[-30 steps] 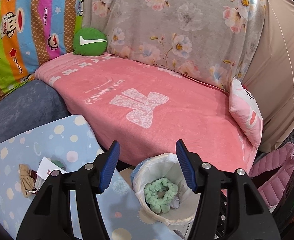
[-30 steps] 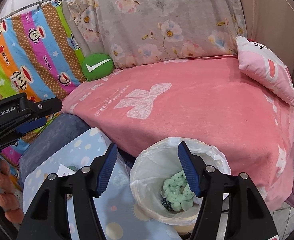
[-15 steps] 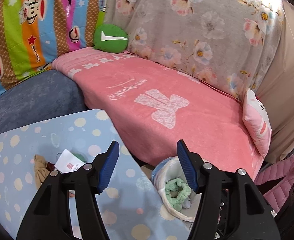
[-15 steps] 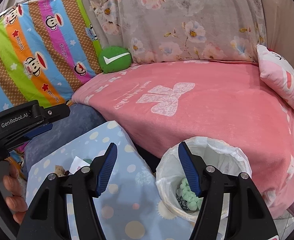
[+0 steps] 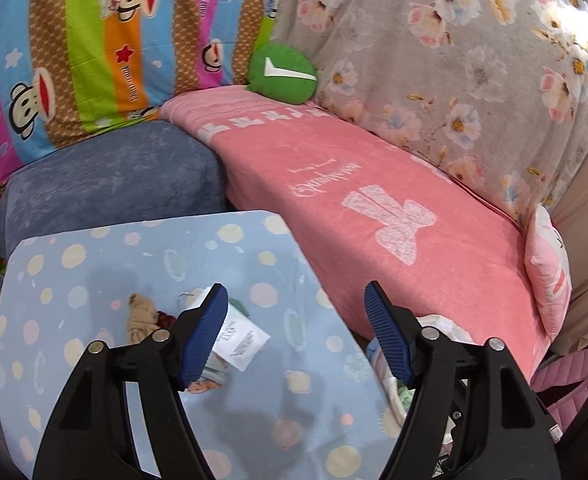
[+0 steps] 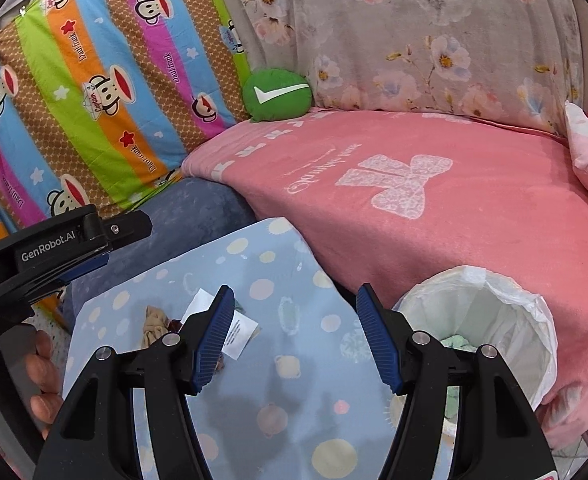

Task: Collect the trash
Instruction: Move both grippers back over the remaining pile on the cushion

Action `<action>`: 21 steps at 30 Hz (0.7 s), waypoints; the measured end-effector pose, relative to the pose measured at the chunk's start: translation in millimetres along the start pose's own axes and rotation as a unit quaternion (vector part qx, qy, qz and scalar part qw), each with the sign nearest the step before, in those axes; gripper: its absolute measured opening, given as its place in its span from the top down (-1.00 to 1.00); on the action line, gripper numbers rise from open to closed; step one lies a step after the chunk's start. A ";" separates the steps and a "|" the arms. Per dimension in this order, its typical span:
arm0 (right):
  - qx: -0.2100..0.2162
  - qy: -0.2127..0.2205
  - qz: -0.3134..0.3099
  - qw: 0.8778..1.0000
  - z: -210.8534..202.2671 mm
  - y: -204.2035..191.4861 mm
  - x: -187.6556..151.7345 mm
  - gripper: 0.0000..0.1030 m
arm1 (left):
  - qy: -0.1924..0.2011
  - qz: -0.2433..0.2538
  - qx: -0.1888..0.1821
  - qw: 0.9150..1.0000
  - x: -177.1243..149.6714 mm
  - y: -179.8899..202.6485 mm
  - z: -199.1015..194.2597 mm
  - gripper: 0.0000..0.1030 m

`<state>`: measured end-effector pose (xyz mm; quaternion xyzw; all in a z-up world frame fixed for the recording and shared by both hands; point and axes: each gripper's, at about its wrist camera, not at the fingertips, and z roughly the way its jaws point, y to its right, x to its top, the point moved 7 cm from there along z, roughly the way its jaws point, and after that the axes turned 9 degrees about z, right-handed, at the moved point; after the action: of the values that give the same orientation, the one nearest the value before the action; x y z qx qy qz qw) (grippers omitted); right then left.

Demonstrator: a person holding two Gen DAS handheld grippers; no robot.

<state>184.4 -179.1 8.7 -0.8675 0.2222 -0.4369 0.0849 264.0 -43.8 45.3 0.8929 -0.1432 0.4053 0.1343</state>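
Observation:
A small heap of trash lies on the blue dotted table [image 5: 94, 280]: a white printed paper slip [image 5: 242, 338], a tan knotted cloth scrap [image 5: 140, 318] and a dark red bit. The heap also shows in the right wrist view, with the slip [image 6: 240, 332] and the tan scrap [image 6: 154, 326]. My left gripper [image 5: 295, 332] is open and empty above the table, its left finger over the heap. My right gripper [image 6: 294, 336] is open and empty above the table. A white-lined bin [image 6: 533, 320] with a mint green knit piece [image 6: 457, 342] inside stands at the table's right edge.
A pink blanket [image 5: 393, 208] covers the sofa behind the table, with a green round cushion [image 5: 282, 74] and a pink pillow [image 5: 549, 264]. A blue-grey cushion [image 5: 106, 184] lies behind the table on the left. The left gripper's body [image 6: 54, 248] and the hand that holds it fill the right wrist view's left edge.
Both grippers have swung left, away from the bin and over the table. The trash heap has come closer to the fingers. Both stayed open.

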 end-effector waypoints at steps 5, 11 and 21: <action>0.010 -0.017 -0.008 1.000 15.8 -24.0 -14.1 -0.20 | -0.010 -0.029 0.023 0.999 -12.7 -43.2 6.5 -0.40; 0.017 -0.041 -0.025 0.999 38.7 -51.6 -34.5 -0.20 | -0.036 -0.062 0.048 0.996 -37.3 -90.8 20.9 -0.49; 0.022 -0.094 -0.037 0.995 88.0 -78.7 -77.9 -0.20 | -0.100 -0.122 0.061 0.986 -86.0 -157.9 59.5 -0.59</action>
<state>238.4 -77.6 -73.7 -0.9103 0.1713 -0.3610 0.1082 308.1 93.5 -77.7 0.9461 -0.0210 0.3028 0.1126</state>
